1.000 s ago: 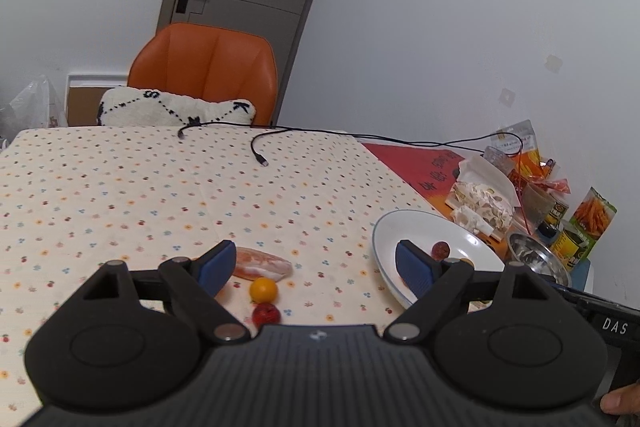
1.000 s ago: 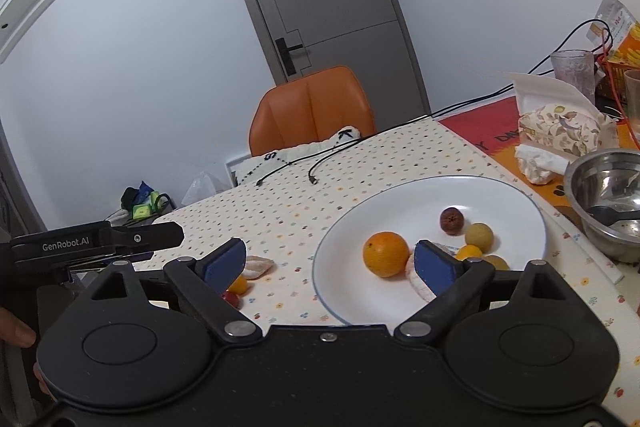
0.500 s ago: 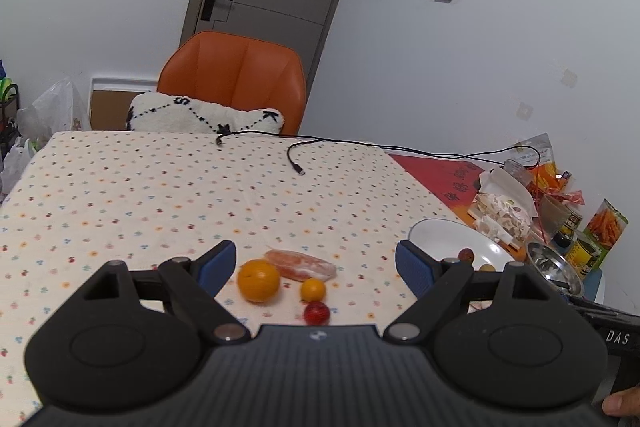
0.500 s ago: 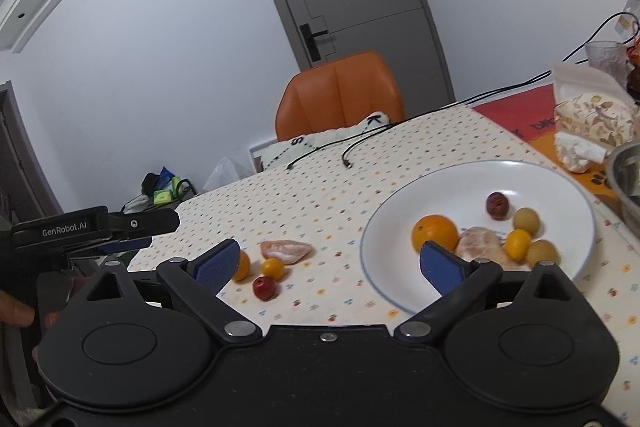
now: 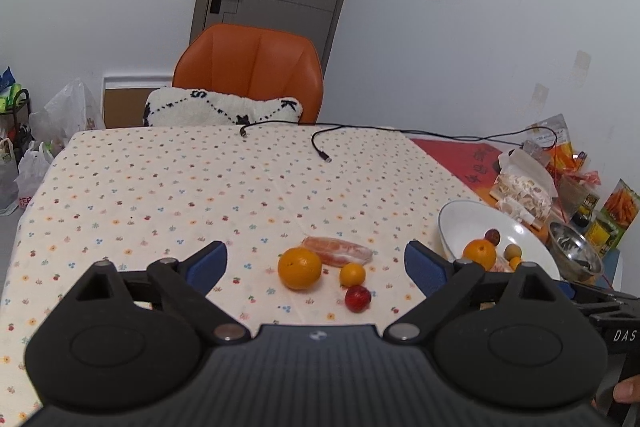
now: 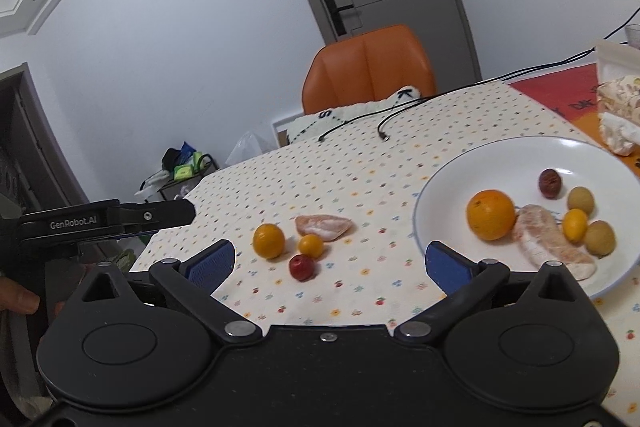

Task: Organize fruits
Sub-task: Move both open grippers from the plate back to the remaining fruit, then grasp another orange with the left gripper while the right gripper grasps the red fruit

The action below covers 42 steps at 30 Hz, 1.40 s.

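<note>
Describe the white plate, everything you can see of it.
The white plate is round and shallow, glossy like glazed ceramic, with a thin dark line around its rim. It sits flat on the dotted tablecloth at the table's right side, beside a steel bowl. It holds an orange, a peeled pomelo segment, a dark red jujube, a small yellow-orange fruit and two dull green-yellow round fruits. Neither gripper touches it.
</note>
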Available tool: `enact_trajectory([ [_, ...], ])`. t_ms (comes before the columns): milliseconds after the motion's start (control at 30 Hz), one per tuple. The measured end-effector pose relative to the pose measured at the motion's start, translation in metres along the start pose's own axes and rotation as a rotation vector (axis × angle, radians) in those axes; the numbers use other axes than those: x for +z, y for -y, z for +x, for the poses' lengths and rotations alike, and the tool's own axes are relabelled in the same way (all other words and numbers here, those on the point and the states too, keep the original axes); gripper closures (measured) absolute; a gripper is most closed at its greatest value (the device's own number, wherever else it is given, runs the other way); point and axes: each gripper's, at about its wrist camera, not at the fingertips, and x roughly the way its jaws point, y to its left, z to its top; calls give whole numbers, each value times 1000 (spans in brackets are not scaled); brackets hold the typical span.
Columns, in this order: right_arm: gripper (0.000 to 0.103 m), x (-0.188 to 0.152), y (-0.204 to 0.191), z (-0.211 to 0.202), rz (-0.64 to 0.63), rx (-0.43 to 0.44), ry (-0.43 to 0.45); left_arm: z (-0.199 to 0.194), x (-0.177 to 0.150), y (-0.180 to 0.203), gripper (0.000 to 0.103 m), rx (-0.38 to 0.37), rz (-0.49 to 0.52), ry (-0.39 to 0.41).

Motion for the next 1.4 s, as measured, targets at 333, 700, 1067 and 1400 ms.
enact_trajectory([
  [333, 0, -4, -9, 14, -11, 13, -35, 14, -9, -9, 8, 8, 5, -53],
  [700, 8, -9, -21, 37, -66, 10, -65, 29, -13, -20, 13, 20, -13, -49],
  [1067, 34, -13, -23, 65, -68, 18, -120, 51, -15, -21, 30, 9, -15, -81],
  [1400, 48, -13, -24, 92, -70, 28, -171, 67, -14, -24, 37, -2, -24, -97],
])
